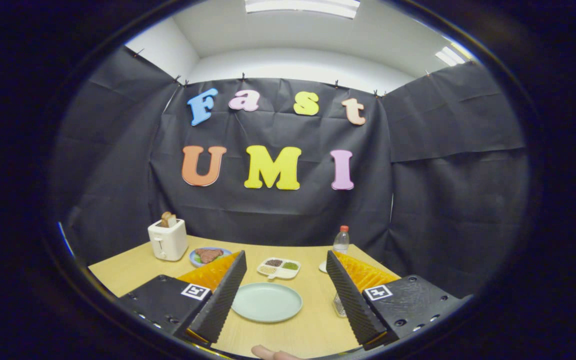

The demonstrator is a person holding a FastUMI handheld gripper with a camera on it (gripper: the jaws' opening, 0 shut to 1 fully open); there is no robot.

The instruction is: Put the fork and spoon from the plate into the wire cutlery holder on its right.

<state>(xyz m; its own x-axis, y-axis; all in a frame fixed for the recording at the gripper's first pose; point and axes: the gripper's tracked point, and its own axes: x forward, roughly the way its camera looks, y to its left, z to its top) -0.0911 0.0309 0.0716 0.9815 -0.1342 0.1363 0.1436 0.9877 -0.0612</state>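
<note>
Jaws of the gripper [285, 295] gape wide, empty, above the bare plate [266, 302]; cutlery holder [339, 305] at three o'clock — task apparently complete, withdrawal next.

The gripper [285, 280] sits at the bottom of the frame with its two ribbed black fingers [220, 296] spread wide apart, nothing held between them. Each finger rises from a black base block bearing a square marker, one at lower left, one at lower right. A fingertip of a person's hand [274, 354] peeks in at the bottom centre.
</note>
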